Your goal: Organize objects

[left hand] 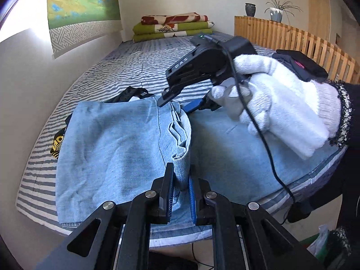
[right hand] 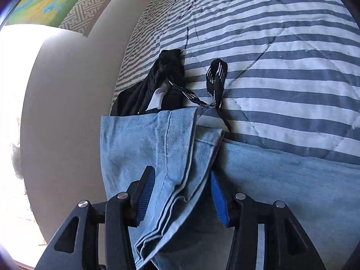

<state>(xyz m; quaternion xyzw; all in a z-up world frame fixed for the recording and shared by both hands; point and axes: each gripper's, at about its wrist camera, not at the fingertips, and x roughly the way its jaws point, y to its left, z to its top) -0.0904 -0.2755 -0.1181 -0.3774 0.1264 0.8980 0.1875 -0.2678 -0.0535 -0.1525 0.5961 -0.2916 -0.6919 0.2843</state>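
Note:
Light-blue jeans [left hand: 112, 146] lie folded across the near end of a striped bed quilt [left hand: 112, 72]. My left gripper [left hand: 181, 180] is shut on an upright fold of the denim at the near edge. A white-gloved hand holds my right gripper [left hand: 177, 106] at the far end of the same fold. In the right wrist view, the right gripper [right hand: 181, 193] stands open. Layered jeans [right hand: 146, 139] edges run between its blue pads [right hand: 217, 199], loose on the right side. A black garment [right hand: 157, 85] with a printed strap pokes out from under the denim.
A stack of folded blankets [left hand: 173, 28] lies at the bed's far end. A wooden slat rail [left hand: 292, 38] runs along the right, bearing a potted plant [left hand: 276, 14] and dark vase [left hand: 250, 9]. The wall with a hanging [left hand: 83, 0] borders the left. A black and pink item [left hand: 299, 63] rests near the rail.

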